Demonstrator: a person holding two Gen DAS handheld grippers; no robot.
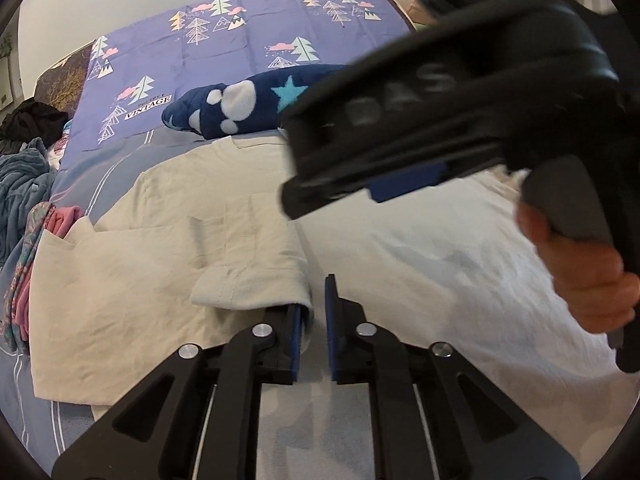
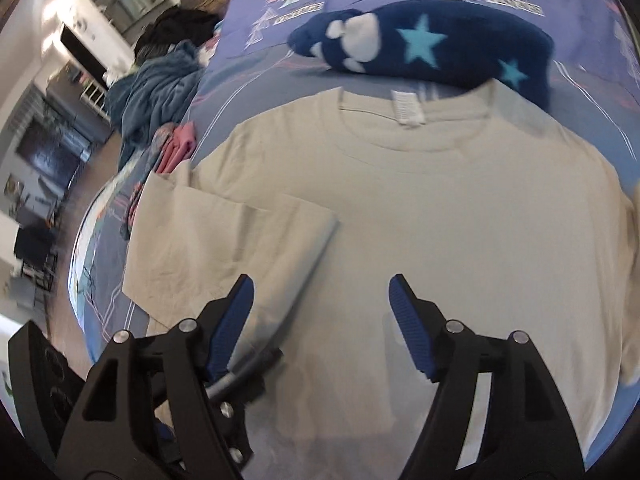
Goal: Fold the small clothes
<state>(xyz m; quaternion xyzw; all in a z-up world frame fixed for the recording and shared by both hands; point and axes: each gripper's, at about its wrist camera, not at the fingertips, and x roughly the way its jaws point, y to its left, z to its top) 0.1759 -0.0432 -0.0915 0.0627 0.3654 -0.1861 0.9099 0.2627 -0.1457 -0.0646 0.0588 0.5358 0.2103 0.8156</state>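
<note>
Lying flat on the bed [image 2: 224, 80] is one beige T-shirt [image 2: 440, 208], its collar toward the navy star-patterned blanket [image 2: 460, 44] near the far edge. One sleeve [image 2: 240, 232] is folded inward. Two grippers are seen: the left gripper [image 1: 314, 320], jaws nearly closed with the sleeve hem between them, and the right gripper [image 2: 320, 320], spread wide, empty. One label [image 2: 408, 108] is shown only by the right wrist view; one hand [image 1: 580, 272] only by the left.
</note>
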